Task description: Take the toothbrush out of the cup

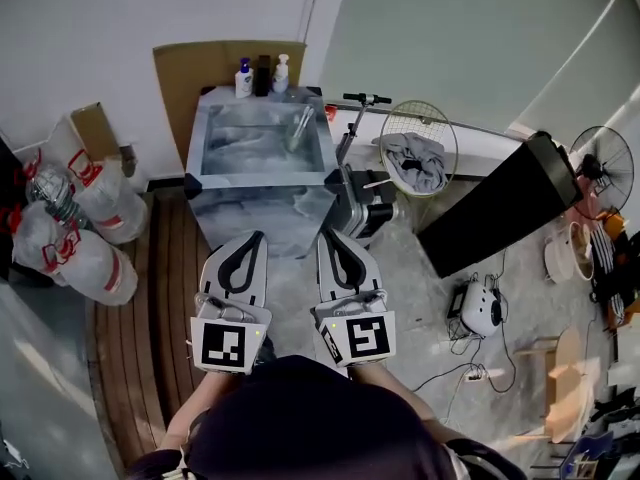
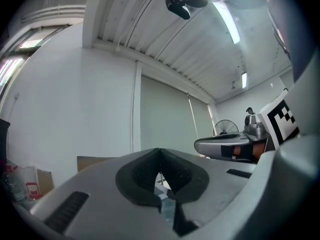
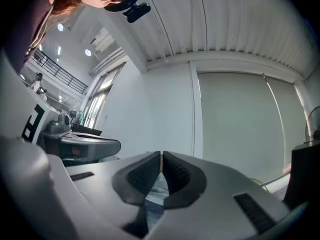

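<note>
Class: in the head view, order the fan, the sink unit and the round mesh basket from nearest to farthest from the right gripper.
From the right gripper:
1. Sink unit, directly ahead, slightly left.
2. Mesh basket, ahead and to the right.
3. Fan, at the far right edge.

Light: we see bright, even light; the ceiling strip lamp (image 2: 227,20) glares.
Edges: we note fisheye bending, dark corners.
</note>
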`<state>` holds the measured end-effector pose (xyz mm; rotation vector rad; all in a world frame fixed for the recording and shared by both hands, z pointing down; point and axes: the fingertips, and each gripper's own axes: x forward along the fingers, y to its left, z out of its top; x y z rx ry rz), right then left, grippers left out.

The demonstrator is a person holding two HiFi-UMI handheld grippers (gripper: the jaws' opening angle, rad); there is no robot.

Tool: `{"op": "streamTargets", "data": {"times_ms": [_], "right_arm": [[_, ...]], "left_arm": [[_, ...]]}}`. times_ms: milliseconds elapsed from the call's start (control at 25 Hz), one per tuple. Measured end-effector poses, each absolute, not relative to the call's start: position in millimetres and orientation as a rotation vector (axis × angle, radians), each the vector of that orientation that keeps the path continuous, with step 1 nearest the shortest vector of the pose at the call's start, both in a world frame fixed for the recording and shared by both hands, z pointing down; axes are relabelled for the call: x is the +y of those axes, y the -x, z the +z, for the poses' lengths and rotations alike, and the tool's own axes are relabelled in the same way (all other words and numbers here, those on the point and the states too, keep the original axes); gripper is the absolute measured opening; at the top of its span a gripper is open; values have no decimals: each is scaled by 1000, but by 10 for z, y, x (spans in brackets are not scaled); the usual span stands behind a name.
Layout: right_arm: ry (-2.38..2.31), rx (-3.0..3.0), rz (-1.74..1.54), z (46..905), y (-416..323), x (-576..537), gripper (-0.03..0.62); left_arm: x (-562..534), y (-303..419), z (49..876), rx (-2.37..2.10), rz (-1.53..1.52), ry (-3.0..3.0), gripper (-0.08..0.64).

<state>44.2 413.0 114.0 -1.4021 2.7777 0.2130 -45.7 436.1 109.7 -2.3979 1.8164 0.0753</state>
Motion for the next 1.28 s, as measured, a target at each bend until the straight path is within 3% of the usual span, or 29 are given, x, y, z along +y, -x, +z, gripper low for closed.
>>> {"op": "streamTargets", "data": {"times_ms": [360, 760, 1280], "right_arm": [[1509, 2723, 172, 1174, -23, 2971, 31], [1736, 2717, 46, 1566, -223, 2440, 31], [1509, 2758, 161, 1390, 105, 1555, 31]], "left_arm": [[3101, 902, 1155, 1726, 70, 2478, 23], [2490, 932, 1533, 1691, 90, 2652, 23], [1862, 1218, 1364, 1816, 68, 2469, 23]]}}
